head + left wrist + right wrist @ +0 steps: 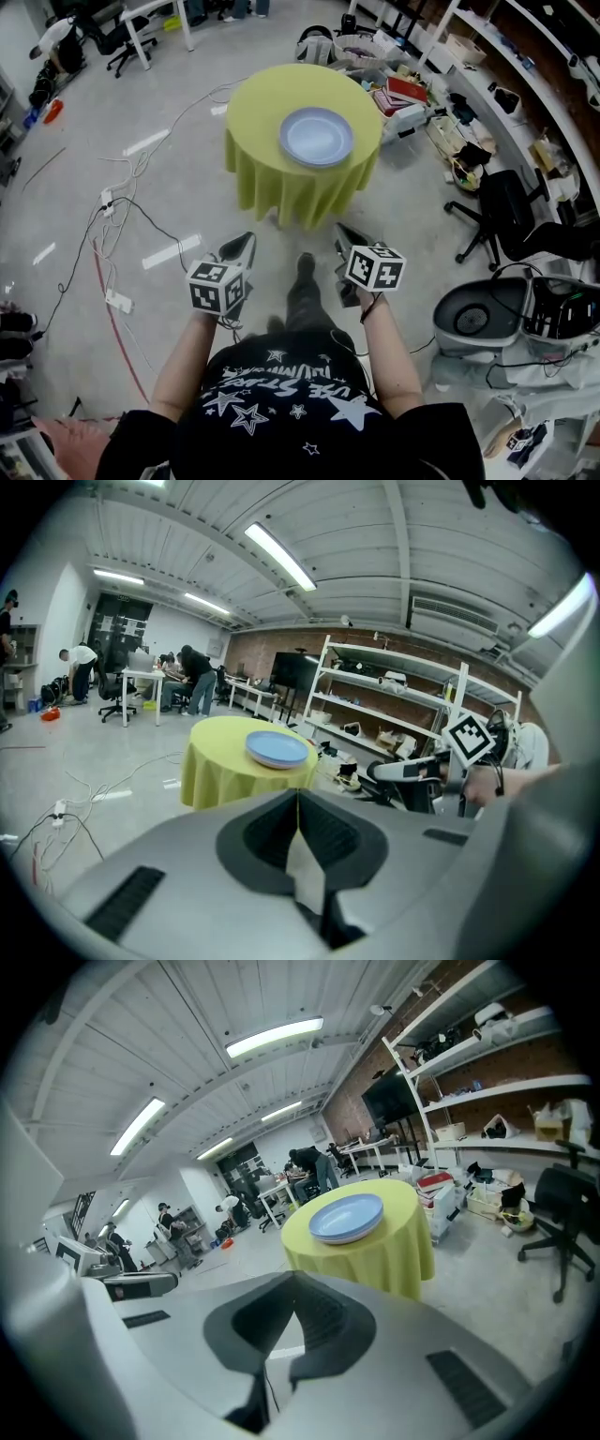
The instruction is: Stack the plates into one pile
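1. On the round table (253,108) well ahead, the plates (316,137) sat in one pile
2. Left gripper (246,240) and right gripper (343,231) were held side by side, tilted slightly down, both clenched empty

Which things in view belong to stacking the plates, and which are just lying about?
Job: plates, already in one pile; table; left gripper and right gripper, both shut and empty.
Lying about: chair; power strip; shelves; boxes.
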Demonstrator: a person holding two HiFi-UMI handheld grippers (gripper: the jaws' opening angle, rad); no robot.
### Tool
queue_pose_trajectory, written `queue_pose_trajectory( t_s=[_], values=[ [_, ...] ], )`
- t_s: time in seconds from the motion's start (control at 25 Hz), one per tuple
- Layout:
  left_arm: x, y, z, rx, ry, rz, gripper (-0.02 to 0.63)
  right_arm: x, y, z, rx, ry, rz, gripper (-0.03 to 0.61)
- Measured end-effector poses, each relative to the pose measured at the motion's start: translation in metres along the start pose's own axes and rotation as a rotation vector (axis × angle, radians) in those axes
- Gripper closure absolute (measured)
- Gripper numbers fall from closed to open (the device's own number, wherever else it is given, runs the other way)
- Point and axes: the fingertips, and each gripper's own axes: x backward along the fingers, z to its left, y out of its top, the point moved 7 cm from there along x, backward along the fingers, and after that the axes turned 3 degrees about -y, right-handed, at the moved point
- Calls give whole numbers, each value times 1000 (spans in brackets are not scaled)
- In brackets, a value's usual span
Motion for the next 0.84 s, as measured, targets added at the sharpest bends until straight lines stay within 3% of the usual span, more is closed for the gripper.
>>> queue_pose_trajectory(
  t_s=[0.84],
  values=[
    [5, -12, -20, 13, -5, -2, 595, 15, -15, 0, 20, 12, 25, 563]
  ],
)
